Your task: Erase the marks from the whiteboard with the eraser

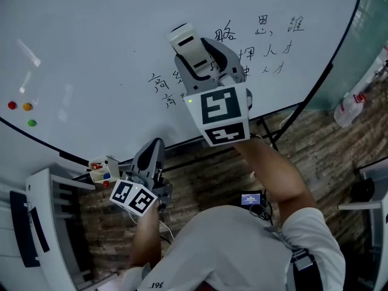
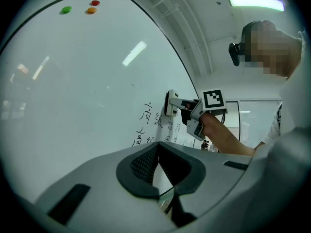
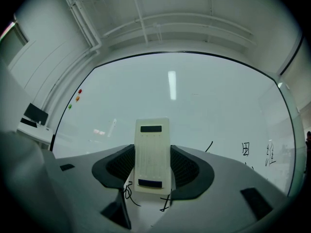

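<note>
Whiteboard (image 1: 91, 35) fills the upper part of the head view, a dark frame round its edge

Far left of the whiteboard: three small magnets, red (image 1: 11, 105), orange (image 1: 27, 107) and green (image 1: 31, 123), close together, well apart from the writing

Below the whiteboard's lower edge, left part: a small box (image 1: 103, 170) with red and blue bits in it; cannot tell what they are

Left gripper (image 1: 154, 144) is just right of that box, below the whiteboard's lower edge, clear of the surface. Its own view shows the two dark pads pressed together with nothing between them (image 2: 157, 164)

Marks (image 1: 160, 82): black handwritten characters in the middle and right part of the whiteboard, in rows. Some lie left of the eraser, more to its right (image 1: 264, 23). Seen from the left gripper view they run in two short lines (image 2: 145, 113)

Eraser (image 1: 185, 38): white, oblong, clamped between the jaws of the right gripper (image 1: 200, 56), held on its long sides. It sits in the middle of the writing. From the left gripper view its flat face (image 2: 171, 103) looks to lie against the whiteboard, just right of the first characters. The right gripper view shows the eraser (image 3: 152, 154) upright between the pads, strokes showing at its lower end, other characters (image 3: 245, 149) off to the right

Right of the whiteboard: a white thing with a red patch (image 1: 351, 105); too small to tell what
</note>
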Available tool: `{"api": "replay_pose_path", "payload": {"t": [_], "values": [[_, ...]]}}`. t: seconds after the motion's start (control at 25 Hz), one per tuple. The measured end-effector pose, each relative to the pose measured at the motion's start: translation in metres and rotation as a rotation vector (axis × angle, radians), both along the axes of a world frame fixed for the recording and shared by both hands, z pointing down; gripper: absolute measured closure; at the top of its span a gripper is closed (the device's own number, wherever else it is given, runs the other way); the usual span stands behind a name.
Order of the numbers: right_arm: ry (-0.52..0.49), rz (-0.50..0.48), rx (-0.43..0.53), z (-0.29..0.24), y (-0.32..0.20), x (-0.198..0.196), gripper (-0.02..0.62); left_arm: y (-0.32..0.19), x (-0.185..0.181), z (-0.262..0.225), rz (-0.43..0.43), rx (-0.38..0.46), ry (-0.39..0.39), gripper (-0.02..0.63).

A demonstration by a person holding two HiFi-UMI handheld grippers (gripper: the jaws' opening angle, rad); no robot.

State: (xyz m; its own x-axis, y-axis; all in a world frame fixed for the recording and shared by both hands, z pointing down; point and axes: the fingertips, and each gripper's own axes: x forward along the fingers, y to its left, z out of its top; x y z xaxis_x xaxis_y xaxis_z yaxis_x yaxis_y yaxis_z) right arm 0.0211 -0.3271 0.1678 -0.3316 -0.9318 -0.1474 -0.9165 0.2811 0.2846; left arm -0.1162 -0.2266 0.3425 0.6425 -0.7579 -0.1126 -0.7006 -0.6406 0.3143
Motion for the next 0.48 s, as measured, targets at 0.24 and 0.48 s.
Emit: {"api": "replay_pose_path", "payload": {"t": [0.24, 0.48], "values": [[-0.004, 0.028, 0.003, 0.000, -0.002, 0.026, 0.348, -0.006, 0.014, 0.001, 0.014, -0.002, -0.003, 0.600], [-0.001, 0.047, 0.010, -0.001, -0.003, 0.047, 0.348, -0.011, 0.028, 0.001, 0.026, -0.001, -0.003, 0.600]]}}
